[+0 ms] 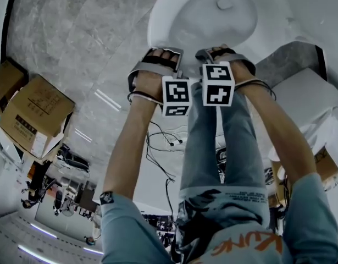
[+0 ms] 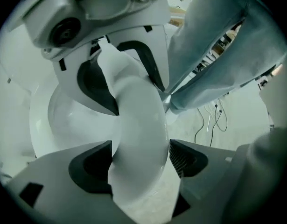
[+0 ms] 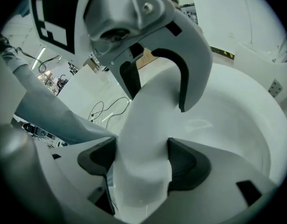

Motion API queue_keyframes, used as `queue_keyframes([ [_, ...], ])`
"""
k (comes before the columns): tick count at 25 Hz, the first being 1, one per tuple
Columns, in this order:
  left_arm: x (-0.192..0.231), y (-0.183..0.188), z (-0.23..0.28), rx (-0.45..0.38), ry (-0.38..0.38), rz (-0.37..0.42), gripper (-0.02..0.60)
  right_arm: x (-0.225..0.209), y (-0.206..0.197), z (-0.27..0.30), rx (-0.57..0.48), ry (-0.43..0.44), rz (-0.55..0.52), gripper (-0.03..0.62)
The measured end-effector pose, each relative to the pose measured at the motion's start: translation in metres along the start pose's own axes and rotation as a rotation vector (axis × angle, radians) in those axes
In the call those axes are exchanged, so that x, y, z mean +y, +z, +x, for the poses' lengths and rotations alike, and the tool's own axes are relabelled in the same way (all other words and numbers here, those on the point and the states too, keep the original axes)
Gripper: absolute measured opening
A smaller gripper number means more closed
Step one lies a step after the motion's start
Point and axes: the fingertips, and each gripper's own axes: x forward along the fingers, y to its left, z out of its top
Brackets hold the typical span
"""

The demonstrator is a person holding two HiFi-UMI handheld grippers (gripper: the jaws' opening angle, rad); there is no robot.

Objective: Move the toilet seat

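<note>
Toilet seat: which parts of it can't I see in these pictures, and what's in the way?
Head view: the left hand, right hand and marker cubes hide where the left tongs and right tongs straddle the toilet seat.
Both gripper views: only a short stretch shows; the tongs' bodies cover the rest.
Head view: the top edge cuts off the toilet.

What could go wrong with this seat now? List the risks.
1. The left gripper looks loose around the toilet seat, so only the right gripper pinches it; it could slip and drop onto the bowl.
2. The grippers sit side by side and could knock together.
</note>
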Motion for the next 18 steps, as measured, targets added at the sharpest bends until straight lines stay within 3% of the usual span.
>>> queue_keyframes([
  [3, 0.0, -0.003, -0.003, 0.023, 0.085, 0.086, 0.368, 0.005, 0.005, -0.01, -0.005, -0.01, 0.0, 0.345],
  [6, 0.005, -0.003, -0.012, -0.019, 0.163, 0.075, 0.367, 0.007, 0.011, -0.021, -0.023, -0.028, 0.009, 0.337],
  [11, 0.003, 0.005, -0.035, -0.037, 0.183, 0.084, 0.348, 0.013, 0.016, -0.037, -0.026, -0.062, 0.018, 0.331],
  [18, 0.01, 0.008, -0.067, -0.061, 0.206, 0.12, 0.333, 0.009, 0.02, -0.053, 0.079, -0.302, -0.007, 0.322],
])
